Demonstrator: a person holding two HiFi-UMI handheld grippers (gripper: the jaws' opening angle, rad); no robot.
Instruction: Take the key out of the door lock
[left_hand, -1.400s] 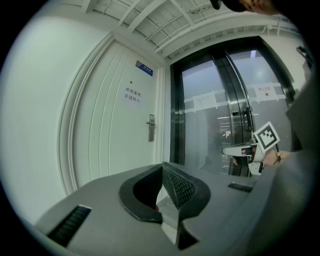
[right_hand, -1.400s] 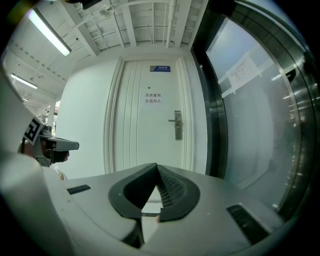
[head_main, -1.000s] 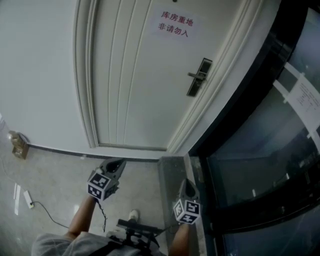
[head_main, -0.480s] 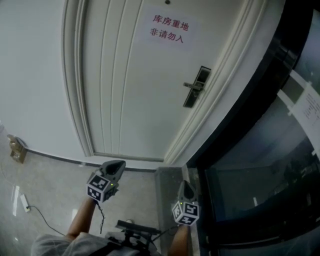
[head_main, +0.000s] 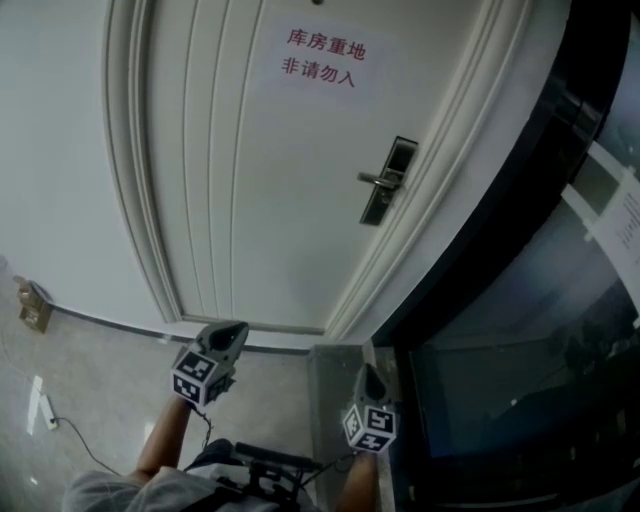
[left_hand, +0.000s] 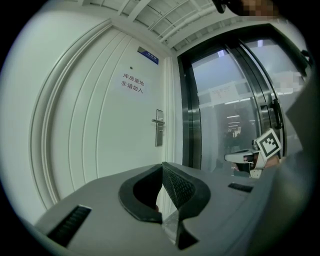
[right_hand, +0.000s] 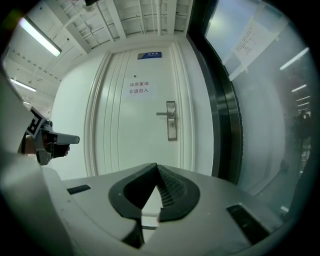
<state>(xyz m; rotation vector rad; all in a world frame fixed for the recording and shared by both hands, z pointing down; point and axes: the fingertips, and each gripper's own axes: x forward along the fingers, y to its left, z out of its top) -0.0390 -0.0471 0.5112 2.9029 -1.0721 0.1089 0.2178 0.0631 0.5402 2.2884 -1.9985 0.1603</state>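
Right gripper (head_main: 370, 372), head view: held low, pointing at the foot of the white panelled door (head_main: 230, 180). The left gripper (head_main: 233, 330) is beside it, level with it. The silver lock plate with lever handle (head_main: 385, 180) sits at the door's right edge, up and ahead of both grippers and well apart from them. The right gripper stands more nearly under it and is judged the nearer. The plate's long axis is vertical and the lever points left. The key is too small to make out. The floor is grey tile (head_main: 90, 380), with a dark-framed glass wall (head_main: 520, 340) to the right.

Left gripper view: jaws together at the tips with nothing between them. The lock plate (left_hand: 158, 127) lies ahead and to the right of the door's centre.

Right gripper view: jaws pressed together, empty. The lock plate (right_hand: 171, 121) is almost straight ahead and above the jaw line, with a dark spot low on it, possibly the keyhole. No key can be told apart. Judgement: the approach has not closed in. The next move calls for raising and advancing the right gripper, then parting its jaws.
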